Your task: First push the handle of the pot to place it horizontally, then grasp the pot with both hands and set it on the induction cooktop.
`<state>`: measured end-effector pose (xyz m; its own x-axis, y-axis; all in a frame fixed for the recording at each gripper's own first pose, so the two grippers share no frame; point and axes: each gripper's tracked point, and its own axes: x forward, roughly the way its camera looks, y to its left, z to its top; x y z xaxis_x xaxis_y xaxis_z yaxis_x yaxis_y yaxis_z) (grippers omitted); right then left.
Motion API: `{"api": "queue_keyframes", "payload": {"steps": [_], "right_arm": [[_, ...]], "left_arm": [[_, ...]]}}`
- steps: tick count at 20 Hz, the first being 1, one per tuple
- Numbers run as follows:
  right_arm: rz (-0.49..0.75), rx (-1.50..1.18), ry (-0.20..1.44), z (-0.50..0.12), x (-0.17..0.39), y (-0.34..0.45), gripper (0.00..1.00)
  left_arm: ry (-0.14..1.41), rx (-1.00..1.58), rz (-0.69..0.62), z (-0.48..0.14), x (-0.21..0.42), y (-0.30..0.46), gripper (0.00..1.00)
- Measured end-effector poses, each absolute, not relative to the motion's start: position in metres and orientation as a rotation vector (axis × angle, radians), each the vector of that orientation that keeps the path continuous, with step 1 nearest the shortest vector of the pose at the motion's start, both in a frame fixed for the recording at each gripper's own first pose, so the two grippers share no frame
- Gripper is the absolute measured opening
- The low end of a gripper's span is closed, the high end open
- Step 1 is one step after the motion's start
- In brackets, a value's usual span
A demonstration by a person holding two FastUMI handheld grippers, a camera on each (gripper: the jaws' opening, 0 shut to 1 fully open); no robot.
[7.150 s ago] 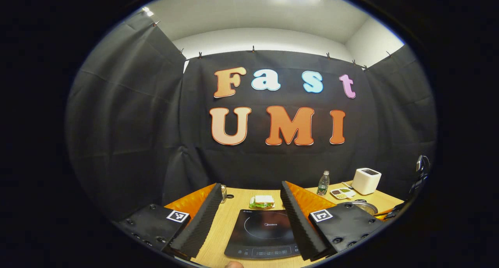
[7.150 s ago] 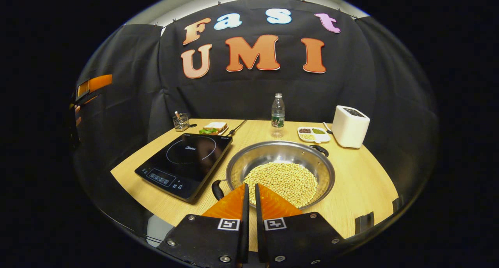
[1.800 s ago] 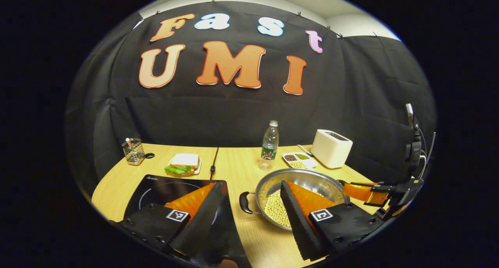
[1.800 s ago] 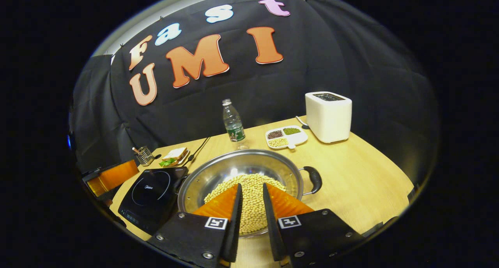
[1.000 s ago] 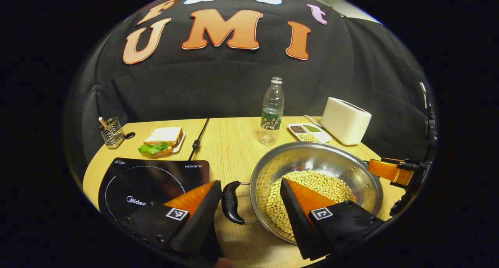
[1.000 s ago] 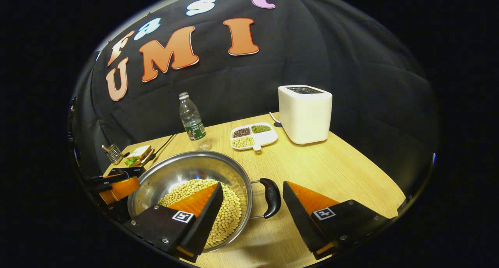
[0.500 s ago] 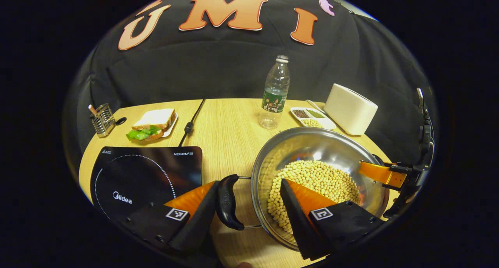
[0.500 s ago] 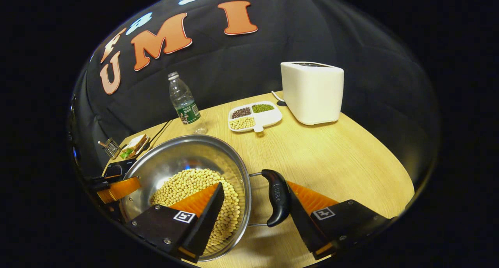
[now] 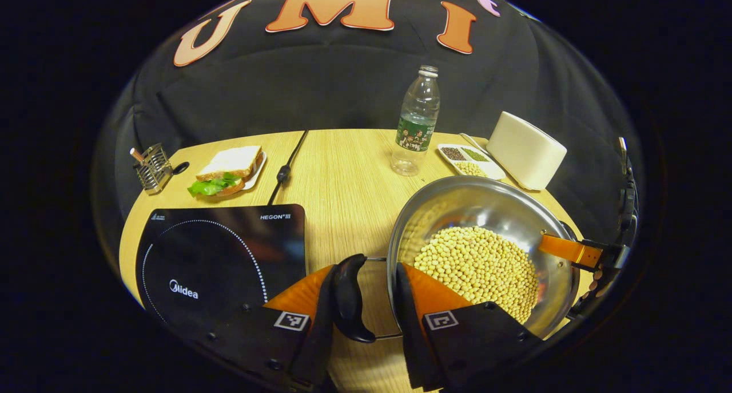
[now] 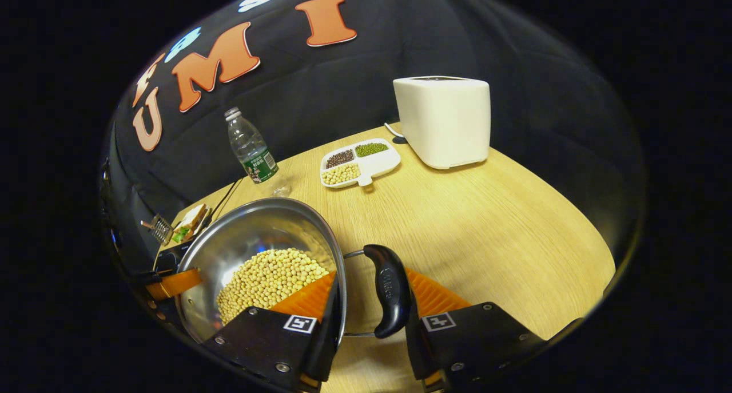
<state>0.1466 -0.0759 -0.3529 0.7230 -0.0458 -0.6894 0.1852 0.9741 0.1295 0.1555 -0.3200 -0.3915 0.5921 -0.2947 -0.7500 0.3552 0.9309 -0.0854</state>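
A: Where is the pot [image 9: 486, 210]?

B: On the tabletop [image 9: 343, 170], toward its right half, just right of the induction cooktop [image 9: 223, 255] and not on it. Steel, shallow, holding pale beans [image 9: 474, 264]. One black handle [image 9: 349, 298] faces the cooktop side; the opposite handle [image 10: 388, 290] faces the tabletop's right edge.

A: Left gripper [image 9: 363, 301]?

B: Seen in the left gripper view, it straddles the cooktop-side handle. One finger lies against the handle's outer face; the other sits over the pot's rim, inside the wall above the beans. Jaws narrowed around handle and rim. I cannot confirm both fingers press, so grip state: cannot tell.

A: Right gripper [image 10: 370, 298]?

B: Mirror arrangement in the right gripper view. One finger inside the rim over the beans, the other touching the outer face of the handle. Narrowed likewise; firm clamping cannot be told.

A: Pot lifted?

B: Cannot tell from either view.

A: Other items?

B: Along the far edge: a water bottle [image 9: 416, 124], a divided dish [image 10: 357, 164] of grains, a white toaster [image 10: 443, 118]. Toward the far left corner: a sandwich [image 9: 226, 170] on a plate and a wire holder [image 9: 151, 167]. A black cord [image 9: 286, 167] runs from the far edge to the cooktop.
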Motion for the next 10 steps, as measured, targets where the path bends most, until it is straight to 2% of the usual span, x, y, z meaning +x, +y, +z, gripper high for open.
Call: {"api": "queue_keyframes", "payload": {"steps": [10], "right_arm": [[-0.099, 0.196, 0.674, -0.293, 0.128, -0.047, 0.51]], "left_arm": [[0.789, 0.053, -0.377, -0.324, 0.137, -0.294, 0.58]]}}
